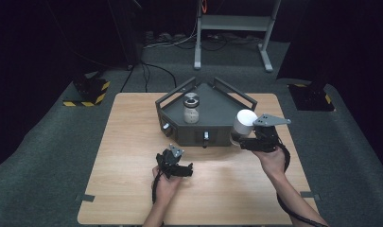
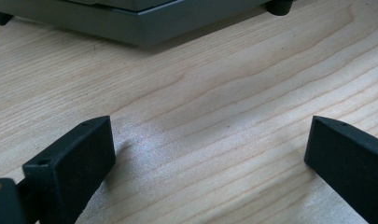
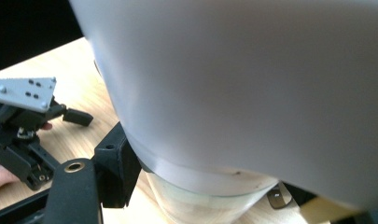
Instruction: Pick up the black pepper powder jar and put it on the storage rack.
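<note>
A jar with a white lid [image 1: 246, 121] hangs just above the table at the right front corner of the grey fixture [image 1: 217, 116], and my right gripper [image 1: 238, 141] is shut on its clear body. The right gripper view has the lid [image 3: 233, 84] looming large over the glass [image 3: 200, 205], with my right gripper [image 3: 200, 189] clamped below the lid. A second jar [image 1: 191, 108] stands on top of the fixture. My left gripper [image 1: 177, 163] rests low over the wooden table [image 1: 132, 142], open, with bare wood between its fingers [image 2: 72, 163]. The fixture's base [image 2: 130, 18] lies ahead of it.
A metal stand [image 1: 234, 28] and cables sit on the floor behind the table. Black-and-yellow striped bases [image 1: 87, 92] [image 1: 312, 97] flank the table's far corners. In the right gripper view, the left gripper [image 3: 23, 126] sits off to the left.
</note>
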`<state>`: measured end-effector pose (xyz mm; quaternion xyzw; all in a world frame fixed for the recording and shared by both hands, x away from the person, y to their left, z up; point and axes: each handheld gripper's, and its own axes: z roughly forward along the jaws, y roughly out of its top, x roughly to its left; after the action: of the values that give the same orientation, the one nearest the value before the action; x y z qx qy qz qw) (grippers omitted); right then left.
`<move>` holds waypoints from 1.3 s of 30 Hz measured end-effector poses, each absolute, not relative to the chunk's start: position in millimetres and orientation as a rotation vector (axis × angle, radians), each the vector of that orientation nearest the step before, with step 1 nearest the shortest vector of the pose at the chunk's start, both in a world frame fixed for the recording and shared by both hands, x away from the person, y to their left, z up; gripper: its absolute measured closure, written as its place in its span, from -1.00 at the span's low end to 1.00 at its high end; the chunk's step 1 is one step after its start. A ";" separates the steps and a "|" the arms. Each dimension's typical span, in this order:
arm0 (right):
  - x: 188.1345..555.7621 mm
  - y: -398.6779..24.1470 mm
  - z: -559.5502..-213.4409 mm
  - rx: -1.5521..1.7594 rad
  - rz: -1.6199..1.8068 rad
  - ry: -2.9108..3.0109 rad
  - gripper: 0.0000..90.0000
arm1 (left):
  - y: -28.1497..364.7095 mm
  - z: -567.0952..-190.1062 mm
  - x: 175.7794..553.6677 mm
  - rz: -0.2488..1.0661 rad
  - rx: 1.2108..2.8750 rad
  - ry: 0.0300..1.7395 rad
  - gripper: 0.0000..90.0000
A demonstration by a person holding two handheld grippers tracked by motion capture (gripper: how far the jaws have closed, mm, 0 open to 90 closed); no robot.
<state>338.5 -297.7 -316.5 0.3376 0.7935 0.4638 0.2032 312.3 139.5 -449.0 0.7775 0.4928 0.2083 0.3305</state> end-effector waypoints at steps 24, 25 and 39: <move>366.8 -283.4 -296.4 0.992 1.315 2.195 -0.31 | 139.5 -449.0 312.3 0.544 2.033 1.289 -0.96; 367.7 -282.8 -296.2 0.993 1.313 2.195 -0.32 | 139.6 -448.9 312.4 0.544 2.034 1.289 -0.96; 378.5 -268.7 -296.0 1.006 1.263 2.187 -0.32 | 139.3 -449.2 312.1 0.546 2.032 1.290 -0.96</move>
<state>378.5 -268.7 -296.0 0.3617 0.7866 0.4542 0.2102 312.1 139.3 -449.2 0.7770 0.4933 0.2090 0.3306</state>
